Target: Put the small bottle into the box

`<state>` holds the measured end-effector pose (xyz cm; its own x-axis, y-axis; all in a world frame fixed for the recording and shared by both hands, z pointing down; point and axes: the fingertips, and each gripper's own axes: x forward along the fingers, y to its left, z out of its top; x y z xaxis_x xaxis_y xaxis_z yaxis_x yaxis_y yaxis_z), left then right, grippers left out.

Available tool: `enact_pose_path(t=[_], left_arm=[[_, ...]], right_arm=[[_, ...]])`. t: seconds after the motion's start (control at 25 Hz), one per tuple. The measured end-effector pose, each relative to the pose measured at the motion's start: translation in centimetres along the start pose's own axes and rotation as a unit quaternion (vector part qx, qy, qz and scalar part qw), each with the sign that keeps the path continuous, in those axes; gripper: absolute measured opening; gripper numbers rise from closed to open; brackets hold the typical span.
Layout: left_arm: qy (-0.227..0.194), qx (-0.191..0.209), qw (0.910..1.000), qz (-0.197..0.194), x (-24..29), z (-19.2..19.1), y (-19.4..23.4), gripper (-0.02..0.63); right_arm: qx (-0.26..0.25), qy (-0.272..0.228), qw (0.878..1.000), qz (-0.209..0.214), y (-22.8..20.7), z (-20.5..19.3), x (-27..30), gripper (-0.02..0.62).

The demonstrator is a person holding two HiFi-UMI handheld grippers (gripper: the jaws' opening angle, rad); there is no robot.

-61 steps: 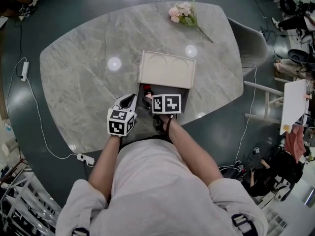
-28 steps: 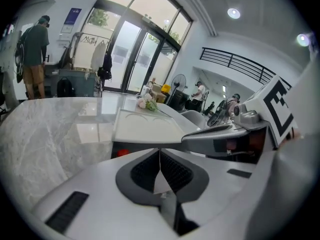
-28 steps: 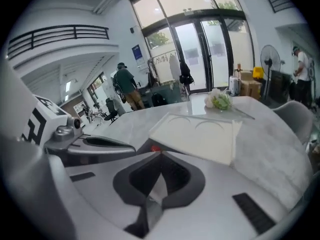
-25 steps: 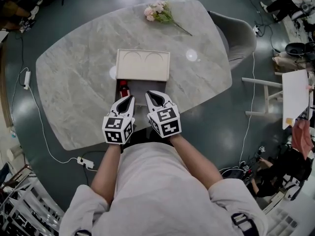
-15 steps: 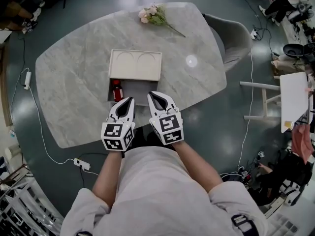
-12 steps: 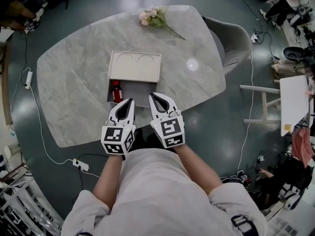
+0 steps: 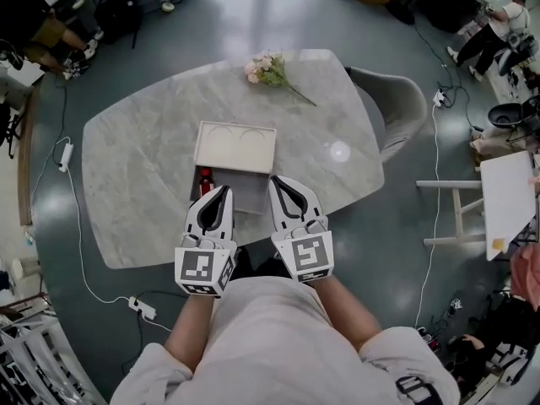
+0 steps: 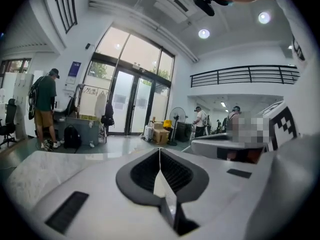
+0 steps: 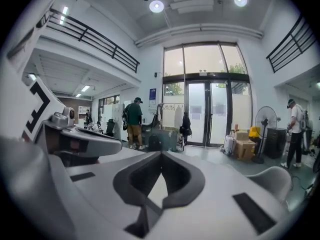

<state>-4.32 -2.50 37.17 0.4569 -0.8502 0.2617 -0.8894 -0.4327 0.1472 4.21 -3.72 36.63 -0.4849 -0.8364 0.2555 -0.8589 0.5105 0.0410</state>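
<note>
One small bottle (image 7: 203,179), one box (image 7: 251,191), two tongs. Bottle lying in box by left wall, long axis running away from person; cap end too small to call. Left tongs (image 7: 221,194) and right tongs (image 7: 279,184) both pressed together, empty, above near edge of counter (image 7: 135,167).

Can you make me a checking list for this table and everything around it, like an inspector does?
Surface: grey marble table, no spills seen.
Job's things: the box is open; the small bottle is already inside, at its left side.
Clutter: pink flowers near the table's far edge.
Grippers: left tool and right tool are both shut and empty, side by side over the table's near edge.
Cables: a white cable and a power strip on the floor at the left.
Surroundings: a grey chair at the table's right; people stand near the glass doors.
</note>
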Motion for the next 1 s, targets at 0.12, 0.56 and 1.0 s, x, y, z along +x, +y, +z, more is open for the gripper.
enact_pose_path(t=[0.12, 0.56, 1.0], left_arm=[[-0.039, 0.014, 0.9991, -0.002, -0.2, 3.3, -0.5, 0.025], [-0.137, 0.051, 0.9893, 0.004, -1.2, 12.1, -1.8, 0.025], [-0.162, 0.045, 0.9855, 0.019, -2.6, 13.7, -1.2, 0.025]], right_arm=[[-0.01, -0.052, 0.999, -0.003, -0.8, 3.1, -0.7, 0.026], [-0.008, -0.164, 0.986, -0.024, -3.0, 12.2, -4.0, 0.026], [-0.028, -0.184, 0.982, -0.027, -3.1, 13.9, -4.6, 0.026]])
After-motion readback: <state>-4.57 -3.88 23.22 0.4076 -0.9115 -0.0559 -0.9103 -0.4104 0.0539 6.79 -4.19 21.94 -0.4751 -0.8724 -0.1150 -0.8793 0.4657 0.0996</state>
